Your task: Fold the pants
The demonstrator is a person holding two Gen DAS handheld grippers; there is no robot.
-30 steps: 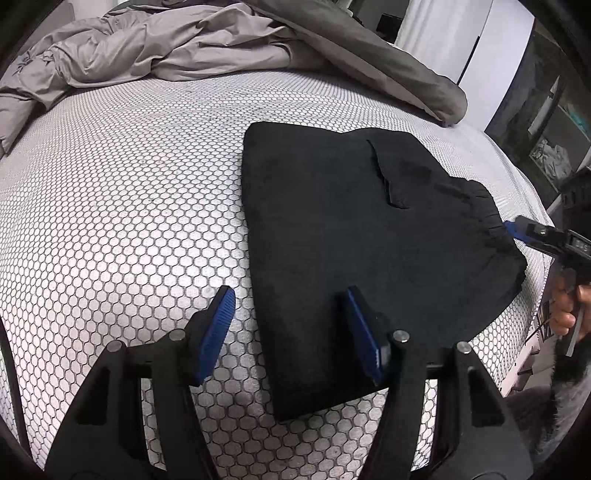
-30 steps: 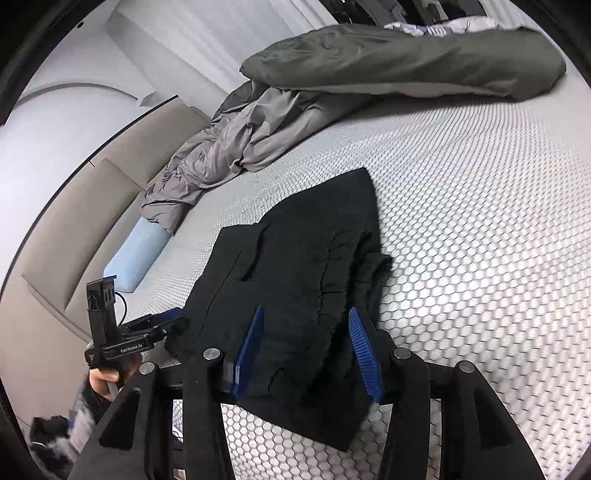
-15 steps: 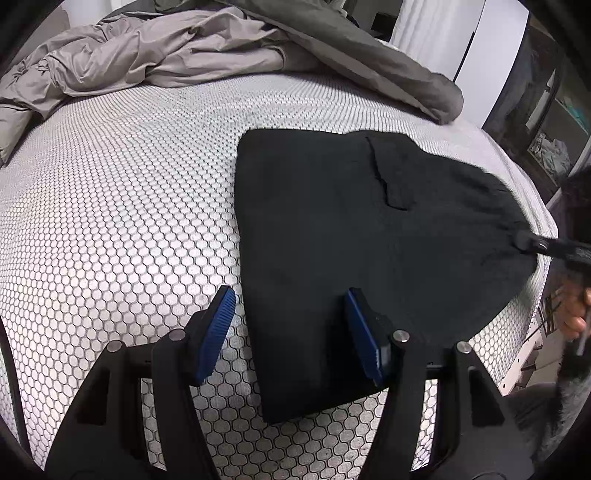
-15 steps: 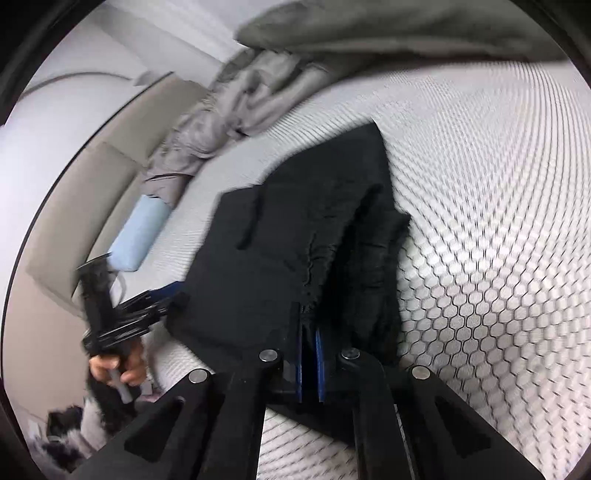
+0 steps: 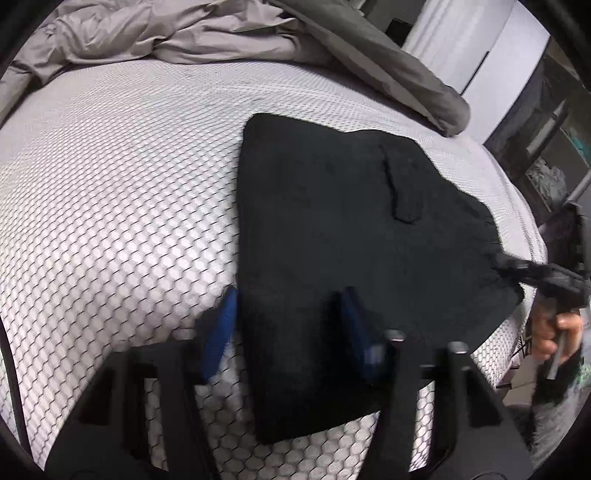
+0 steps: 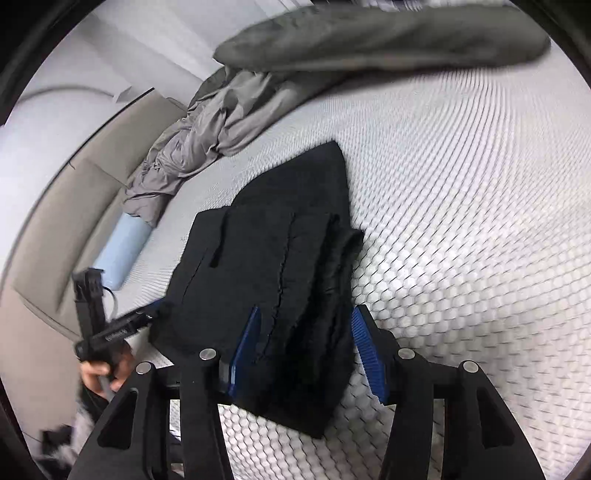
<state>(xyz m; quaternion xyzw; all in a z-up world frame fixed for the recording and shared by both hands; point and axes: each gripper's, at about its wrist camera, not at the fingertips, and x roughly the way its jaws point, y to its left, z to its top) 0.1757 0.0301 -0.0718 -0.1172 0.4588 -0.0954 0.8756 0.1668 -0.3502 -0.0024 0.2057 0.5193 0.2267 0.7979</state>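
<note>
Garment count: one pair of folded black fabric pants [image 5: 343,229], lying flat on the bed near its front edge, with one pocket flap showing on top.
Bedding count: one white mattress cover with a hexagon mesh pattern [image 5: 110,206]; one crumpled grey duvet [image 5: 229,33] heaped along the far side; one pale blue pillow [image 6: 122,251] by the beige headboard [image 6: 55,221].
Hand-held gripper count: two, each with two blue-padded fingers.
Left hand-held gripper [image 5: 291,332]: jaws part open and have just been closing. The near left corner of the pants lies between the pads. The left pad sits just beside the folded left edge; whether either pad presses the cloth cannot be told because of blur.
Right hand-held gripper [image 6: 308,350]: jaws apart and have just been opening. The layered waistband end of the pants lies between the pads; a visible gap separates the right pad from the cloth. In the left wrist view its tip is at the right corner of the pants.
Hands: the person's right hand [image 5: 554,332] and left hand [image 6: 107,369] each grip a handle beyond the front bed edge.
Edges: the near corners of the pants reach almost to the front edge of the mattress.
Open room: a wide bare mattress area lies left of and beyond the pants, up to the duvet.
</note>
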